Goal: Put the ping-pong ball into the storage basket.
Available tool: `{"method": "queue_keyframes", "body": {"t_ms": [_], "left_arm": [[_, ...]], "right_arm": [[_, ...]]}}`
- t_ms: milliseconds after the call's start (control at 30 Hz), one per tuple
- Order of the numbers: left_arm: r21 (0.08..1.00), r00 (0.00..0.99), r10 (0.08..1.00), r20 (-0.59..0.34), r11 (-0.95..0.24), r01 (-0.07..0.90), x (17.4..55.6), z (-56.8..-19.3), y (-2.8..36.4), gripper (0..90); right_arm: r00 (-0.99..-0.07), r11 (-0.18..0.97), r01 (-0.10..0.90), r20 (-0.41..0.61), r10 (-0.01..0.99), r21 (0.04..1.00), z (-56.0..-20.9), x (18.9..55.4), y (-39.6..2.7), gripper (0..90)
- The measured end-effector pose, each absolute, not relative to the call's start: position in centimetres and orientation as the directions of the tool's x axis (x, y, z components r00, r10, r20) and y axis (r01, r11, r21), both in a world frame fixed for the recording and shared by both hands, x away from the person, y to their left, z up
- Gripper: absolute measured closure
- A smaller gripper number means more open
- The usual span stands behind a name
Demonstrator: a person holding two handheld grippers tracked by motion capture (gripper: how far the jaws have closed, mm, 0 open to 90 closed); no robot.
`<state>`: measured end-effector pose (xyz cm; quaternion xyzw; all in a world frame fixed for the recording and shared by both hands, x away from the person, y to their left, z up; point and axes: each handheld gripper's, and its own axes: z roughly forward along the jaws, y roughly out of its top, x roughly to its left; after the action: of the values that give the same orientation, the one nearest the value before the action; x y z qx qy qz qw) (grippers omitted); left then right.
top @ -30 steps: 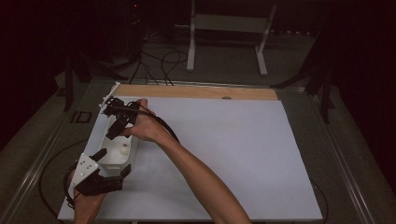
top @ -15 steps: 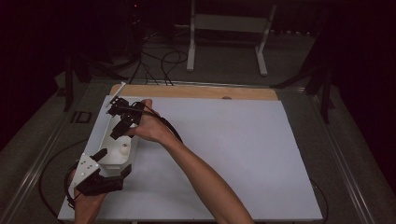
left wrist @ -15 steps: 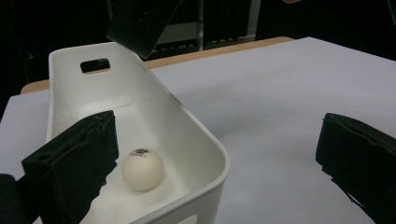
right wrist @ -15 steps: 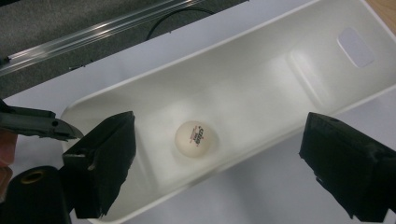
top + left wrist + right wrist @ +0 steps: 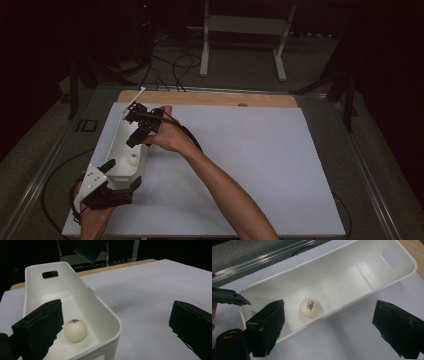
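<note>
**White bin with ball at counter's left edge; both claws spread, nothing gripped**

A long white bin [image 5: 126, 150] lies on the white sheet [image 5: 260, 165] covering the counter [image 5: 210, 98], close to the sheet's left edge and running lengthwise away from the person. One end wall has a handle slot [image 5: 50, 274]. Inside, near the person's end, rests a white ball [image 5: 310, 307] with a small printed mark; the print is too small to read. In the high view the ball is only a faint spot on the bin's floor.

The left claw [image 5: 117, 182] sits at the near end of the bin with its jaws apart. In the left gripper view one jaw stands inside the bin beside the ball and the other is outside over the sheet, so the near end wall lies between them; whether either jaw touches the wall cannot be told. The hand holding it is cut off by the bottom edge of the high view.

The right claw [image 5: 142, 125] hangs over the bin's far half, the forearm crossing the sheet diagonally. Its jaws are wide apart and hold nothing; from the right gripper view one jaw overlaps the bin's interior and the other is over the sheet. Its height above the bin cannot be judged.

The surroundings beyond the counter are dark; a pale frame [image 5: 245, 30] and cables [image 5: 175, 65] on the floor are barely distinguishable.
</note>
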<state>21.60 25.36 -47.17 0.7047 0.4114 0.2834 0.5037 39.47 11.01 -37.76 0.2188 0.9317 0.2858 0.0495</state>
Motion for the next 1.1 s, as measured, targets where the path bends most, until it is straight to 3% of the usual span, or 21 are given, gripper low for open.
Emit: {"method": "queue_keyframes", "body": {"t_ms": [1100], "left_arm": [[0.943,0.498,0.867,-0.017,-0.152,0.297,21.6,-47.2,25.3,0.0]], "right_arm": [[-0.886,0.739,0.378,-0.013,0.463,0.557,-38.0,39.1,5.8,10.6]]}}
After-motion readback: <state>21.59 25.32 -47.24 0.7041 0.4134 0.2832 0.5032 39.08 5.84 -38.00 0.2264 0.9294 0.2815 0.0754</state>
